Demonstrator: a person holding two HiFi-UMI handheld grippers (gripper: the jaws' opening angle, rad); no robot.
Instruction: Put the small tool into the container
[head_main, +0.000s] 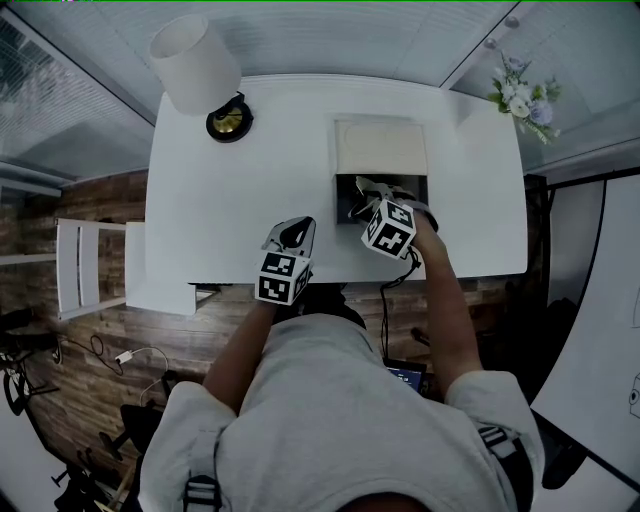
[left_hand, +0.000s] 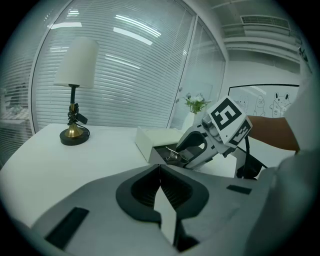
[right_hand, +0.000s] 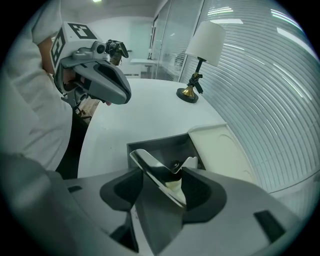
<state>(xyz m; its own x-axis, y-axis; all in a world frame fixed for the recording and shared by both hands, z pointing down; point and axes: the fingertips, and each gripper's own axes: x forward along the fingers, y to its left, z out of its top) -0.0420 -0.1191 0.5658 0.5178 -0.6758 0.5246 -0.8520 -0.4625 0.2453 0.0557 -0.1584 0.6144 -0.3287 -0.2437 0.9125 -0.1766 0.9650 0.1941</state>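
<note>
The right tool (right_hand: 162, 175) points steeply down over the open box (right_hand: 150, 147). Its jaws stand wide apart, and the small metal piece (right_hand: 155, 167) lies slantwise across the gap between them. One shiny end sticks out toward the box's near wall, and the other sits by the far pad. The pads do not seem to press on it, so I take it as let go but not yet fallen clear.

The main risk is that the piece hangs on a pad. If the right tool then lifts or tilts, the piece could ride up with it and drop outside the box onto the table (head_main: 230, 210). It could also slide off end first, strike the box's near wall, and tip out on that side instead of settling on the dark floor.

The left tool (left_hand: 160, 172) has its jaws closed on nothing and waits just in front of the box, to its left. A push from there could shove the box along the smooth table. The cream lid (head_main: 380, 147) lies flat behind the box, out of the way. The lamp (head_main: 195, 62) stands well off to the box's far left.
</note>
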